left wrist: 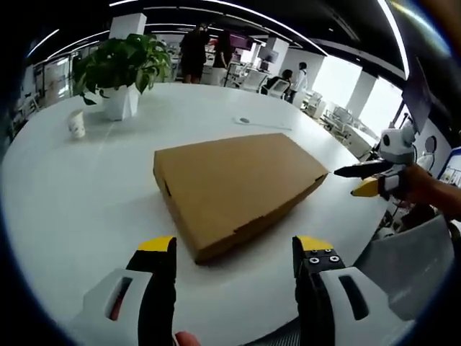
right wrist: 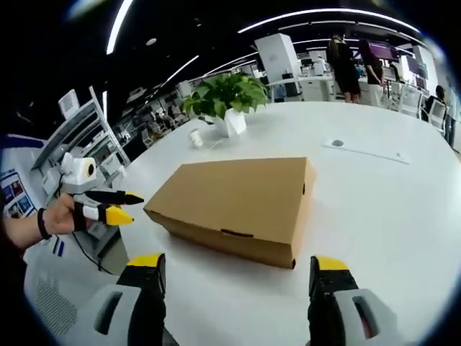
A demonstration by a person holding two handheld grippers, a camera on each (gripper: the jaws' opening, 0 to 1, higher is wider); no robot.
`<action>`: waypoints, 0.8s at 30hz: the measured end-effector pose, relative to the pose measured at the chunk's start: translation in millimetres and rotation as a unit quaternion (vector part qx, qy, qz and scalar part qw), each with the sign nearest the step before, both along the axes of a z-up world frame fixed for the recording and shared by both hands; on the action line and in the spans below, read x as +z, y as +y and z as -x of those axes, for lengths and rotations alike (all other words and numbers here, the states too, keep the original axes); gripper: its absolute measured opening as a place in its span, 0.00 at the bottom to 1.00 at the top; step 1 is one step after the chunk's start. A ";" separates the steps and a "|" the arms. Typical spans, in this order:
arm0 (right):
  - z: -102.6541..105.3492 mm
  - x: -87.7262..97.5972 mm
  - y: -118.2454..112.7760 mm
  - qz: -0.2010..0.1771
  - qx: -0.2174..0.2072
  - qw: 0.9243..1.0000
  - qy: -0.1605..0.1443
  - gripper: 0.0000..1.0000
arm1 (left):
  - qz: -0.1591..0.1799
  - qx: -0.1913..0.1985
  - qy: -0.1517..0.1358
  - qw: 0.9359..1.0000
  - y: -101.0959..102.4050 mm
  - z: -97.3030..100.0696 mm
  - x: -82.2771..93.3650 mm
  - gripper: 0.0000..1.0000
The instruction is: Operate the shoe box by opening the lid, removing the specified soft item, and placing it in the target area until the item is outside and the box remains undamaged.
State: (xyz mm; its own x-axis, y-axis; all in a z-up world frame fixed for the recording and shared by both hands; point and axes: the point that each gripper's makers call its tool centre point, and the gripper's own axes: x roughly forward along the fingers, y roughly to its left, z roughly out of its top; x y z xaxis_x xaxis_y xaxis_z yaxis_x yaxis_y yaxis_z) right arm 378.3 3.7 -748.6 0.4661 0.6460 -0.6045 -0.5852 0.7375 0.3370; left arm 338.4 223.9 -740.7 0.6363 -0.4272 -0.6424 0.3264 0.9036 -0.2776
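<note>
- Nearest us in the left gripper view, the left gripper [left wrist: 234,249] has its yellow-tipped jaws spread wide with nothing between them; it hovers just short of the shoe box's near corner.
- In the right gripper view, the right gripper [right wrist: 238,267] is likewise wide open and empty, facing the box's long front wall.
- The shoe box [left wrist: 238,184] lies flat on the white counter [left wrist: 79,202], lid closed, at about twelve o'clock from the left gripper and near the counter's edge.
- We judge the box to be light, thin cardboard: stiff along folds and corners, but easy to dent or tear if pinched hard. Its skin looks matte, so slip should be small.
- We would take hold at the lid's front lip, by the small notch [right wrist: 232,233] in the long wall, while the other gripper steadies a corner.
- The soft item is hidden inside; we expect it to sag and need a gentle pinch.
- We read no brand, label or writing on the box; its faces look plain brown.
- Farther off, at eleven o'clock, stand a paper cup [left wrist: 76,124] and a potted plant [left wrist: 121,68].
- Beyond the box, at one o'clock, a flat white strip [left wrist: 261,124] with a round disc lies on the counter; it is too small to read.
</note>
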 end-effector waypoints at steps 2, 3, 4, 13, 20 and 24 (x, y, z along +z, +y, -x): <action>-2.9 -3.4 0.2 -0.001 -0.002 1.000 0.003 0.81 | -0.002 -0.001 0.002 1.000 0.0 -1.3 -2.6 0.67; -3.8 -4.6 0.2 -0.002 -0.004 1.000 0.004 0.80 | -0.002 -0.002 0.003 1.000 0.2 -1.8 -3.7 0.67; -5.1 -6.7 0.6 -0.004 -0.006 1.000 0.006 0.80 | -0.003 -0.002 0.004 1.000 0.9 -2.5 -5.6 0.67; -15.6 -17.4 2.4 -0.005 -0.016 1.000 0.013 0.75 | -0.001 0.000 0.012 1.000 2.6 -7.0 -15.1 0.66; -24.9 -22.3 5.8 0.001 -0.012 1.000 0.006 0.70 | -0.004 -0.005 0.011 1.000 2.0 -13.7 -18.6 0.63; -29.2 -25.6 8.3 0.005 -0.009 1.000 0.007 0.67 | -0.006 -0.009 0.013 1.000 0.7 -16.8 -20.9 0.62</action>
State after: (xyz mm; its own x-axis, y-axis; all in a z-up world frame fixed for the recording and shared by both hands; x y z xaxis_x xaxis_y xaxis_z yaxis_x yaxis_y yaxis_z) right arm 407.5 12.0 -774.3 0.4700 0.6314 -0.6168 -0.5666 0.7516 0.3377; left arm 355.3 224.5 -761.6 0.6120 -0.4308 -0.6633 0.3353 0.9009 -0.2757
